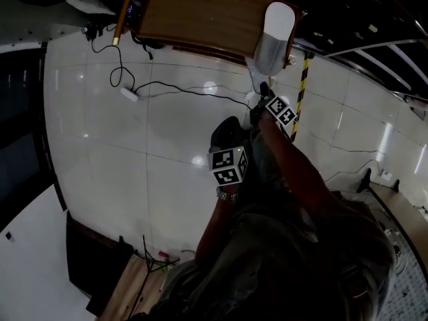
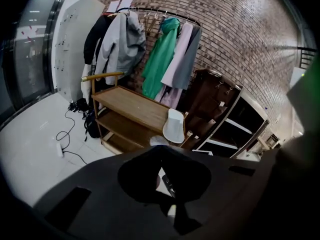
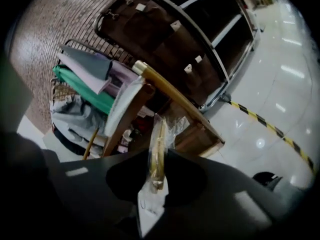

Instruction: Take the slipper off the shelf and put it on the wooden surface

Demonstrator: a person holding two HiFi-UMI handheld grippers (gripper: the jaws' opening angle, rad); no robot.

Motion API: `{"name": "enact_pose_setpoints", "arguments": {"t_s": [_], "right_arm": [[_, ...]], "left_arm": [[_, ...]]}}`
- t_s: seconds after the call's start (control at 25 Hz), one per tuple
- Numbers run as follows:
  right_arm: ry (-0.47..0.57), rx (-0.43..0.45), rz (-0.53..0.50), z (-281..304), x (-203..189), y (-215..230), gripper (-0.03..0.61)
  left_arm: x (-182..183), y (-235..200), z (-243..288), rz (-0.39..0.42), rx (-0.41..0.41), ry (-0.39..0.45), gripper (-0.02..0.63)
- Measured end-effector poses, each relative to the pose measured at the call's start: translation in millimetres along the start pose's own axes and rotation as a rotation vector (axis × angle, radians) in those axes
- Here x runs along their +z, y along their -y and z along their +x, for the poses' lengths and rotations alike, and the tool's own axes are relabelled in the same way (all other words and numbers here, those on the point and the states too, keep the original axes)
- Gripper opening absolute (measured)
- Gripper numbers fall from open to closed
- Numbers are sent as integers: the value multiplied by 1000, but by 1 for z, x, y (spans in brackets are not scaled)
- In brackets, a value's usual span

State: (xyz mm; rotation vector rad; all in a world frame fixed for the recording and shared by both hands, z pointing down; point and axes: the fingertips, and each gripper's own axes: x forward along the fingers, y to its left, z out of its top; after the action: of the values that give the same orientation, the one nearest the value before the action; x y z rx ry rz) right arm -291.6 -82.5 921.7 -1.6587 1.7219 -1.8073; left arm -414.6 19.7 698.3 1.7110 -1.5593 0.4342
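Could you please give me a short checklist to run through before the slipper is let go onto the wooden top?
1. Right gripper jaws shut on the slipper: ok.
2. Slipper over the wooden top: ok, at its right end.
3. Slipper lying flat: not ok, it is held up on end.
4. Slipper touching the wood: cannot tell.
5. Left gripper empty and away from the top: ok.
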Motion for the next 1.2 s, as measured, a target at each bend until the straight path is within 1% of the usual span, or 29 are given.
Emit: {"name": "enact_pose_setpoints", "arguments": {"t_s": [0.08, 0.16, 0.24, 0.32, 0.36, 0.4, 0.44, 0.48, 0.52, 0.56, 0.6, 0.68, 0.8, 0.88, 0.96, 1.08, 1.2], "right_arm": [[71, 17, 93, 29, 12, 14, 60], [136, 19, 137, 57, 23, 30, 60], [172, 23, 120, 83, 34, 42, 60], [171, 9, 53, 103, 43, 49, 63], [159, -13, 10, 112, 47, 52, 69], [138, -42, -34, 119, 49, 56, 95], [107, -73, -78, 123, 49, 60, 156], [67, -102, -122, 125, 46, 64, 240], [26, -126, -170, 124, 44, 66, 302], [-8, -148, -220, 120, 42, 66, 346], [-35, -169, -265, 115, 41, 66, 354], [-91, -203, -320, 102, 38, 66, 364], [-181, -223, -342, 78, 33, 69, 379], [-225, -226, -380, 59, 36, 69, 358], [-261, -243, -461, 30, 37, 63, 323], [-290, -276, -605, -29, 41, 36, 272], [-282, -256, -711, -89, 51, -12, 256]], "left_arm": [[-2, -7, 15, 21, 2, 14, 5], [-10, -18, 30, 47, 13, 20, 3], [-20, -27, 46, 58, 25, 9, 3], [-27, -35, 58, 60, 36, 3, 3], [-28, -38, 62, 62, 39, 5, 3], [-28, -38, 66, 66, 39, 7, 5], [-28, -38, 67, 72, 39, 8, 5], [-26, -35, 67, 76, 37, 5, 3], [-24, -32, 67, 81, 33, 1, 4], [-21, -27, 66, 86, 29, -6, 3], [-17, -23, 64, 94, 24, -15, 3], [-9, -11, 59, 115, 12, -34, 3], [8, 12, 51, 132, -10, -49, 3], [19, 31, 45, 144, -30, -58, 4], [31, 48, 36, 170, -51, -71, 5], [50, 64, 24, 201, -69, -93, 3], [72, 78, 8, 187, -97, -91, 5]]}}
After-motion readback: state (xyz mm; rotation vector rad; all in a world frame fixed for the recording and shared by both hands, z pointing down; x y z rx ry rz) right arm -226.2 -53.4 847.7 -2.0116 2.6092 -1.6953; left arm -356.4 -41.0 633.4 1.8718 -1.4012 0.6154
